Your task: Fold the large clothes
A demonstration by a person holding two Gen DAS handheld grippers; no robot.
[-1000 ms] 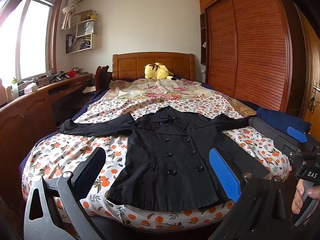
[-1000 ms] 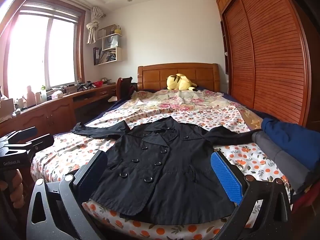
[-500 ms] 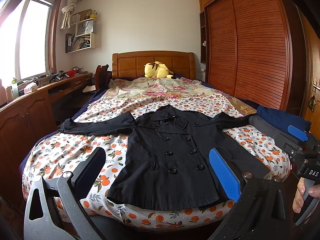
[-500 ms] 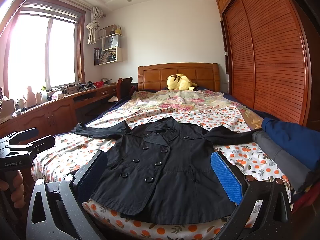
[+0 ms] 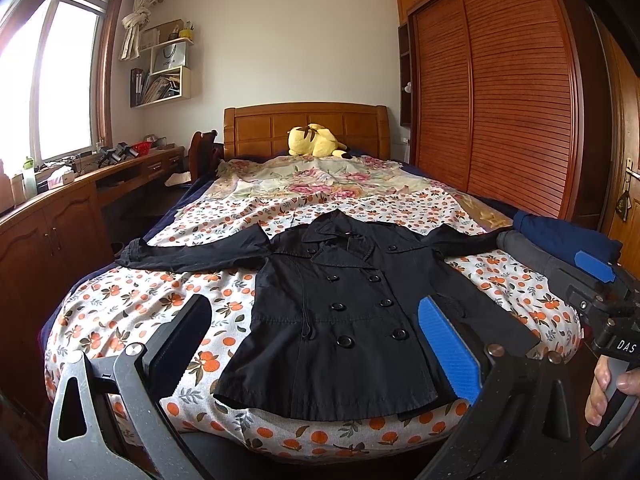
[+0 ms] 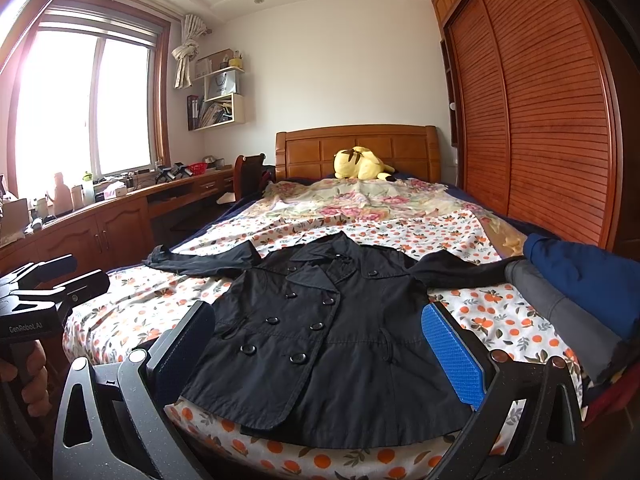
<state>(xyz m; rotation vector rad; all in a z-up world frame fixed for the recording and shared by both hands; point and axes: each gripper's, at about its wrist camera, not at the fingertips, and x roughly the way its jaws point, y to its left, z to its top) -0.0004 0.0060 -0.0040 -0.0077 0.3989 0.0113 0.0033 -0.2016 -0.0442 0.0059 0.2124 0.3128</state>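
A black double-breasted coat (image 5: pixel 340 312) lies flat, front up, on the bed, its sleeves spread out to both sides and its hem at the foot edge. It also shows in the right wrist view (image 6: pixel 320 336). My left gripper (image 5: pixel 316 344) is open and empty, held in the air short of the hem. My right gripper (image 6: pixel 320 348) is open and empty too, also short of the hem. The right gripper shows at the right edge of the left wrist view (image 5: pixel 600 296); the left gripper shows at the left edge of the right wrist view (image 6: pixel 44 292).
The bed (image 5: pixel 132 312) has an orange-flowered sheet. Folded blue and grey clothes (image 6: pixel 580 292) lie at its right edge. A yellow plush toy (image 5: pixel 316 140) sits at the headboard. A wooden desk (image 6: pixel 100 224) runs along the left, a slatted wardrobe (image 5: pixel 512 92) along the right.
Both views have shifted very slightly; the coat lies as it did. Both grippers stay open.
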